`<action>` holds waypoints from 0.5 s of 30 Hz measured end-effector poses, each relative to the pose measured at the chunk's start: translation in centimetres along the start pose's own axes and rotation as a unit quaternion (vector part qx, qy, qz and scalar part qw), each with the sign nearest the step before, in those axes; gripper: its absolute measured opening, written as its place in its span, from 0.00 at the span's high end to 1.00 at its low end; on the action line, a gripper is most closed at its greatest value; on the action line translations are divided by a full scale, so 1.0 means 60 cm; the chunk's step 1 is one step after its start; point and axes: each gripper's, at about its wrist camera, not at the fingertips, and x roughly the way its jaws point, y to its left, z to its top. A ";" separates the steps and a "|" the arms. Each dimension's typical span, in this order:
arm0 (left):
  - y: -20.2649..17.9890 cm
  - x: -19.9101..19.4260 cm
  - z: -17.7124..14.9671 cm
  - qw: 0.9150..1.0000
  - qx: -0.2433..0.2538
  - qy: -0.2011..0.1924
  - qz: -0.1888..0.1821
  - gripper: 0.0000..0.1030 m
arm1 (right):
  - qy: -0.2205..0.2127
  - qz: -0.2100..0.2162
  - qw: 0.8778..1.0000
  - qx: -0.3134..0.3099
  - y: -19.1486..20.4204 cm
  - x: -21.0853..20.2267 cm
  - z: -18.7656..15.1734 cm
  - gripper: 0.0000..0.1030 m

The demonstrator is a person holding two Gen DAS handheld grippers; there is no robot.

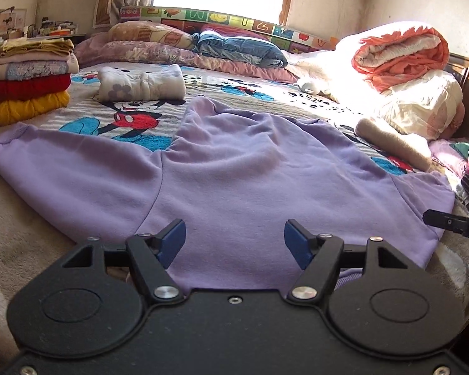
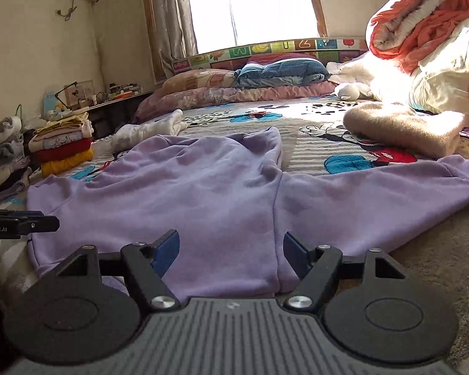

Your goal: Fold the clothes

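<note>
Fingers of both the left gripper (image 1: 234, 243) and right gripper (image 2: 231, 250) stood apart, empty, over the hem at 6 o'clock of the lilac sweatshirt (image 1: 234, 168), which lay flat, sleeves spread. Pinching one layer could bunch it.

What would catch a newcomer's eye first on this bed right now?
The lilac sweatshirt spread flat across the middle of the cartoon-print bedspread, sleeves out to both sides. Both claws, left and right, are open just above its near hem. At the far left stands a stack of folded clothes; at the right, in bright sunlight, lies a rolled orange and white quilt.
</note>
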 end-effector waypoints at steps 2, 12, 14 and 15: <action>0.039 0.004 0.017 0.996 -0.084 0.003 -0.025 0.33 | -0.007 0.003 0.999 0.052 -0.025 0.006 0.005 0.29; 0.235 0.065 0.082 0.925 -0.366 -0.008 -0.104 0.29 | -0.009 0.002 0.983 0.186 -0.083 0.052 0.014 0.21; 0.256 0.073 0.091 0.916 -0.387 -0.011 -0.109 0.29 | 0.003 -0.012 0.987 0.160 -0.073 0.058 0.017 0.21; 0.266 0.077 0.096 0.911 -0.397 -0.013 -0.111 0.29 | 0.010 -0.019 0.989 0.147 -0.069 0.060 0.019 0.21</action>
